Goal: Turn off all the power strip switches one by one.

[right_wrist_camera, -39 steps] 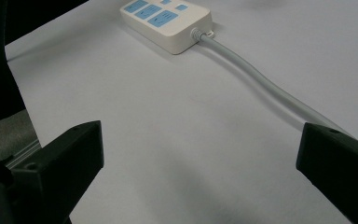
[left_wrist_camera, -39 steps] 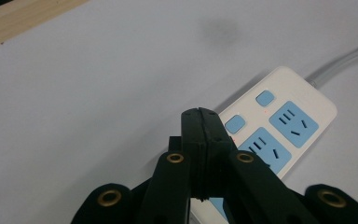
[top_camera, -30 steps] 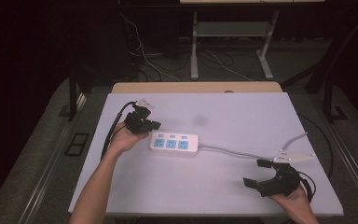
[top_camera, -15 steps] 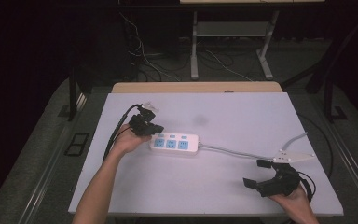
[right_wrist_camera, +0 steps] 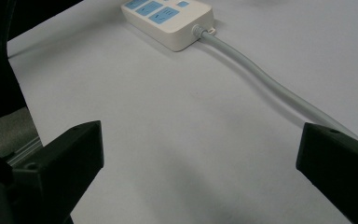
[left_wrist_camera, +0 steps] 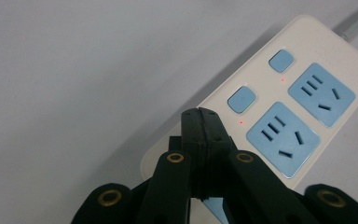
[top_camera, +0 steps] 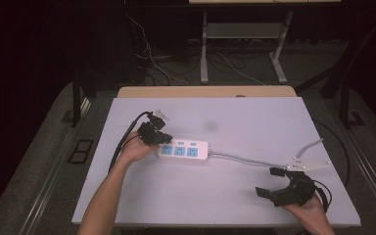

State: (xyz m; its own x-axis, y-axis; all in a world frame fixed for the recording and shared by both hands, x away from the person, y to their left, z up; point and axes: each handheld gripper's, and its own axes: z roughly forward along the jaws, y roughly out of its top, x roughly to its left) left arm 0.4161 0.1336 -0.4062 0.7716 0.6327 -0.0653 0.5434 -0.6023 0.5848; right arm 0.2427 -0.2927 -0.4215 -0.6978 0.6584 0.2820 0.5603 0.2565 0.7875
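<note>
power strip [top_camera: 183, 151] lay left of centre on the white desk [top_camera: 254, 122], the left hand-held gripper [left_wrist_camera: 204, 122] clenched empty over its near end; the right hand-held gripper [top_camera: 280, 182] rested wide open beside its grey cord [right_wrist_camera: 270, 84].

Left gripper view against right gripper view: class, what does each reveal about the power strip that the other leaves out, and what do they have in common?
The left gripper view alone brings out the strip's blue rocker buttons, small red indicator lights and the slot detail of its sockets, with the left claw shut over the strip's near end. The right gripper view alone brings out the grey cord leaving the strip's end, and the right claw spread wide open over bare table. Both share the cream power strip with blue sockets on the pale table.
</note>
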